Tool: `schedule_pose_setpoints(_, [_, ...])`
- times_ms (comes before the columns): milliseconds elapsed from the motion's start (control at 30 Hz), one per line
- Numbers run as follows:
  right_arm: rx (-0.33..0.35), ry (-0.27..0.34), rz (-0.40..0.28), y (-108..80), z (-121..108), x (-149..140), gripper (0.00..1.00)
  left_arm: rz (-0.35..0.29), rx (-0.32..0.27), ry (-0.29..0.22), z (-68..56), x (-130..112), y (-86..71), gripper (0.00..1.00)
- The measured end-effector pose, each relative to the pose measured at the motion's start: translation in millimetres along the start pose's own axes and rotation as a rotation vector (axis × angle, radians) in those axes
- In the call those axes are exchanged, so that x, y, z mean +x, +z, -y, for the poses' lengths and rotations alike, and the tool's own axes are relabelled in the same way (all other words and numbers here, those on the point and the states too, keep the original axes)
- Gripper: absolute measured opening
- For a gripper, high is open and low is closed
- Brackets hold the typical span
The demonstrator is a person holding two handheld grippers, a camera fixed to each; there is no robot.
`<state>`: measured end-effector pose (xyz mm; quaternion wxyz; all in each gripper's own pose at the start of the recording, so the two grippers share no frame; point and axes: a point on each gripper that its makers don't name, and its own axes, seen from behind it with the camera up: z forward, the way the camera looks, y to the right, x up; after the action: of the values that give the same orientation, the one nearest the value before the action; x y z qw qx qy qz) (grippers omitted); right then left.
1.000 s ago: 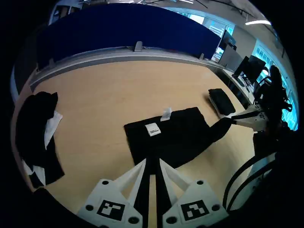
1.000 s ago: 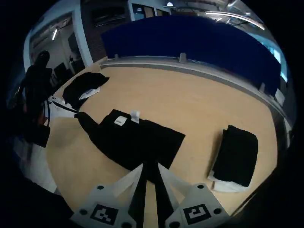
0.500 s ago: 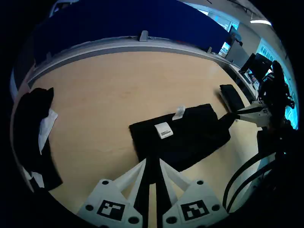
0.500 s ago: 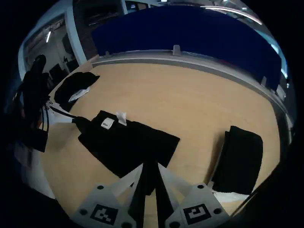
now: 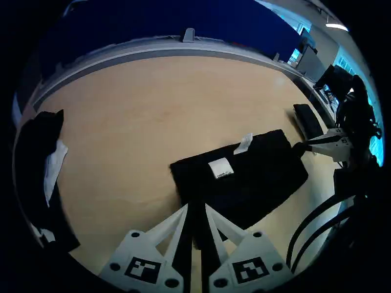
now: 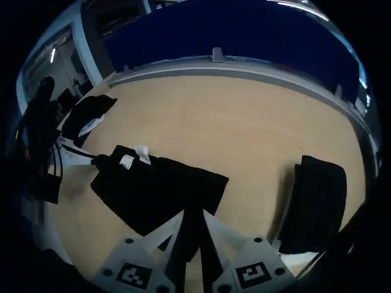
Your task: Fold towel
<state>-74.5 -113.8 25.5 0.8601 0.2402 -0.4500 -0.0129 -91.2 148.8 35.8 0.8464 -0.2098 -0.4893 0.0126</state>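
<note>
The left gripper [image 5: 196, 211] points forward, low over the table [image 5: 137, 117]. Its fingers are pressed together on the near edge of the towel [image 5: 244, 180]. The right gripper [image 6: 193, 218] is set the same way, and its fingers pinch the towel edge nearest to it. In the left gripper view, the right gripper's tips close on the towel's far right corner.

The towel lies spread on the table between the two grippers, close to the front edge. Two white tags [image 5: 221, 168] sit on top of it. Bare tabletop extends from the towel to the rear rail [image 5: 161, 46]. A dark pile [image 5: 36, 156] occupies the left edge. A folded stack [image 6: 315, 200] lies well apart, at the right edge. A blue partition [image 5: 171, 19] closes the rear.
</note>
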Motion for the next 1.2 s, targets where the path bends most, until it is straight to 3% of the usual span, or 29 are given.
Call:
schedule_pose_setpoints(333, [-0.039,0.030,0.005,11.7,-10,-1,0.14,0.011,0.008,-0.012,8.2,8,11.5,0.11])
schedule_pose_setpoints(500, [-0.065,0.046,-0.001,14.0,-15,1,0.18,0.020,0.012,-0.018,12.5,9,16.0,0.20])
schedule_pose_setpoints(600, [-0.084,0.045,-0.002,15.2,-18,2,0.28,0.018,0.018,-0.017,15.5,11,17.6,0.25])
schedule_pose_setpoints(733, [-0.101,0.039,-0.006,16.2,-20,4,0.45,0.012,0.031,-0.015,20.2,14,17.1,0.43])
schedule_pose_setpoints(933, [-0.137,0.034,-0.034,17.3,-28,9,0.82,-0.006,0.057,-0.019,28.9,19,15.7,0.85])
schedule_pose_setpoints(1200, [-0.193,0.025,-0.060,14.3,-41,15,0.93,-0.041,0.107,-0.022,42.2,28,11.8,0.86])
